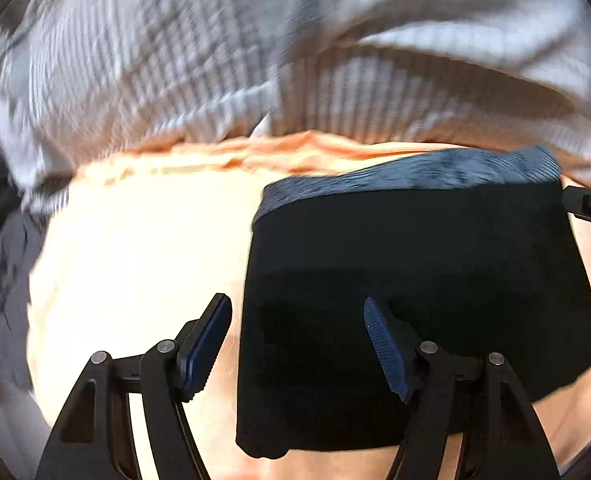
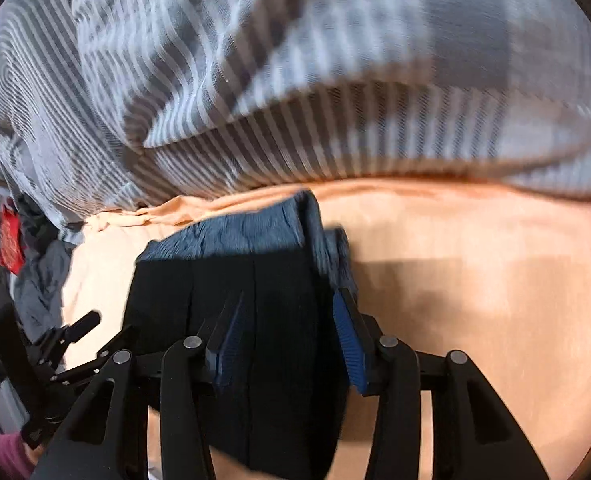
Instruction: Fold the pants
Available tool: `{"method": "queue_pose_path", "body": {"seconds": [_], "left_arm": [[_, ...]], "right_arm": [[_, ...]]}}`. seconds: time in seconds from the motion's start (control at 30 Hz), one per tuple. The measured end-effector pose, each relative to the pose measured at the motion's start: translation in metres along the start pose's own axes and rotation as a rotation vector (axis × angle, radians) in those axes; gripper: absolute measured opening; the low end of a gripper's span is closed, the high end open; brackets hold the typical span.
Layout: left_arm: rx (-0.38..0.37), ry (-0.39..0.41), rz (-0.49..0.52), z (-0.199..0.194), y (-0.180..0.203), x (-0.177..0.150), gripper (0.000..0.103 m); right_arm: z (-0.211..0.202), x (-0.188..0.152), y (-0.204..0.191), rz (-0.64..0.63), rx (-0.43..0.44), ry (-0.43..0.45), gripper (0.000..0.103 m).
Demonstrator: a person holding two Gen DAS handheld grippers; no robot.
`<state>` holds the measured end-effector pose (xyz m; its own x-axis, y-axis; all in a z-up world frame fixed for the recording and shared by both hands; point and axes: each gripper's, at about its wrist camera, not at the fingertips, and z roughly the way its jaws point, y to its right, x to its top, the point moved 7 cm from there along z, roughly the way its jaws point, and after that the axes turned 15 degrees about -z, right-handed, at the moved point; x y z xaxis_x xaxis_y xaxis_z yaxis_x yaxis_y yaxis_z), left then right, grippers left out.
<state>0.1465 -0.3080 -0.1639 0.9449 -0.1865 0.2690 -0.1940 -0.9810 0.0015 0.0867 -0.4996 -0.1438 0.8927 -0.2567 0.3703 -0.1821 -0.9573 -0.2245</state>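
Note:
The dark pants (image 1: pixel 415 304) lie folded into a compact block on the peach sheet (image 1: pixel 135 264), with a blue ribbed waistband (image 1: pixel 415 172) at the far edge. My left gripper (image 1: pixel 295 344) is open and empty, just above the near left edge of the pants. In the right wrist view the pants (image 2: pixel 279 320) sit under my right gripper (image 2: pixel 287 344), which is open, its jaws straddling the right part of the block. The left gripper also shows in the right wrist view (image 2: pixel 75 340) at the left. The right gripper's tip (image 1: pixel 587 204) shows at the right edge of the left wrist view.
A grey and white striped blanket (image 1: pixel 215 60) is bunched along the far side of the bed, also in the right wrist view (image 2: pixel 295 80). Grey cloth (image 2: pixel 39 280) and red items (image 2: pixel 9 240) lie at the left. Bare peach sheet (image 2: pixel 475 300) lies to the right.

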Motion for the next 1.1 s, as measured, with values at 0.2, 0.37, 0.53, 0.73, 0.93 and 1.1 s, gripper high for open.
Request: {"method": "queue_pose_path", "body": {"seconds": [0.2,0.37,0.53,0.73,0.93,1.1], "left_arm": [[0.007,-0.032,-0.054,0.013,-0.013,0.005,0.07],[-0.002,-0.053,-0.028,0.016,-0.009,-0.001,0.07],[-0.022,-0.075,-0.006,0.019,-0.002,-0.007,0.07],[-0.033,-0.083,0.001,0.018,0.002,-0.011,0.07],[-0.035,-0.09,-0.003,0.019,0.002,-0.01,0.07],[-0.036,-0.09,-0.006,0.018,0.002,-0.01,0.07]], "right_arm": [[0.021,0.023,0.001,-0.016,-0.001,-0.024,0.014],[0.011,0.019,-0.001,-0.069,-0.04,-0.04,0.007],[0.011,-0.001,0.005,-0.078,-0.09,-0.079,0.004],[0.017,-0.032,0.034,0.036,-0.116,-0.145,0.0],[-0.01,-0.029,0.027,0.091,-0.088,-0.089,0.001],[-0.027,-0.026,0.003,0.016,-0.139,-0.046,0.001]]}}
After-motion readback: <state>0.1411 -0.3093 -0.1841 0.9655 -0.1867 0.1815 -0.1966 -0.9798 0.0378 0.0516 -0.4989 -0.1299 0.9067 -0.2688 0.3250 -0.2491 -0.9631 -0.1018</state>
